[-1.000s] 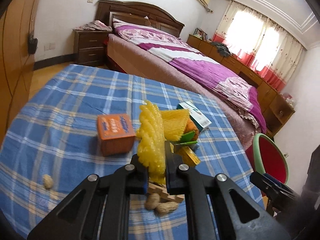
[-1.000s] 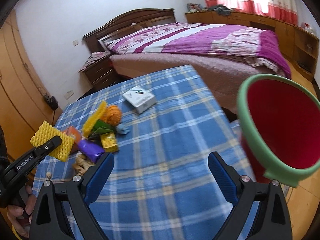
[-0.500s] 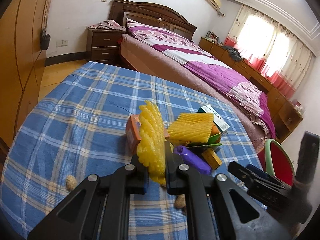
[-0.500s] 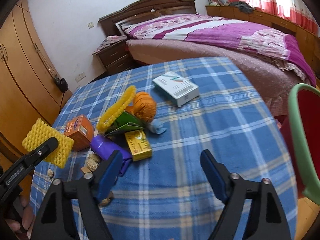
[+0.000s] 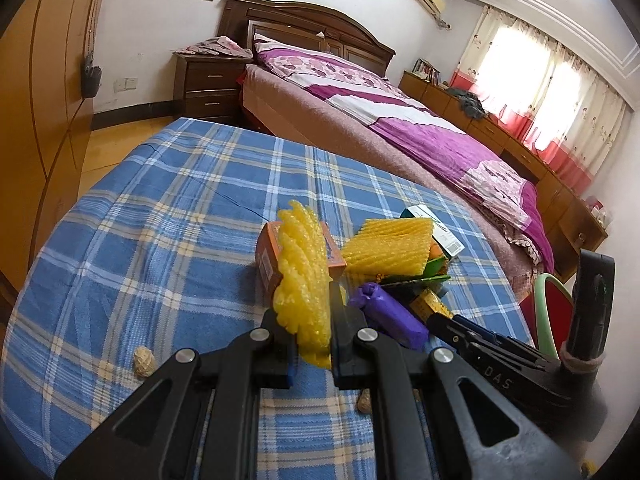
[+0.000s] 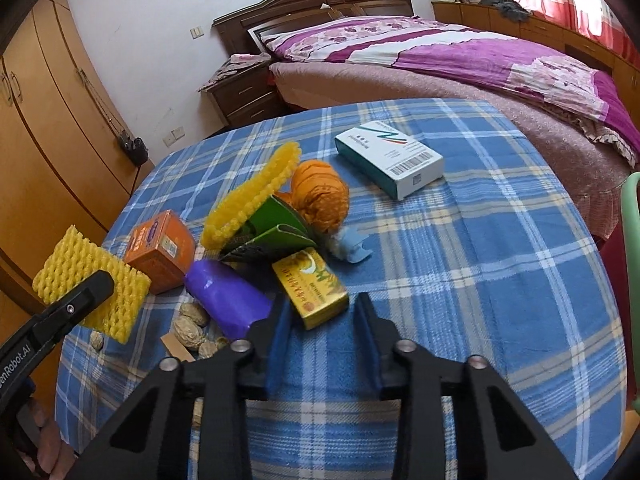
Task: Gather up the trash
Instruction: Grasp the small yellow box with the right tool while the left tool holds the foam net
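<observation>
Left wrist view: left gripper [image 5: 314,336] as a second ago, jaws pinching yellow foam net [image 5: 304,276], lifted clear of tabletop [image 5: 160,208]. Trash heap now closer ahead: orange box [image 5: 268,260] behind the net, purple wrapper [image 5: 386,312], second foam net [image 5: 386,244]. Loose peanut [image 5: 143,362] near left. Right gripper newly in frame at right edge, red bin with green rim [image 5: 548,312] beyond it.

Right wrist view: right gripper [image 6: 320,332] swung away from the bin and down onto the heap; jaws closing, yellow packet [image 6: 310,286] just ahead of the tips, not yet clamped. Probably next pick. White carton [image 6: 390,158], orange ball [image 6: 320,192], green card [image 6: 276,232] untouched.

Surface: blue plaid cloth, soft. Room: bed [image 6: 460,52], wardrobe [image 6: 36,140], nightstand [image 6: 240,92].
</observation>
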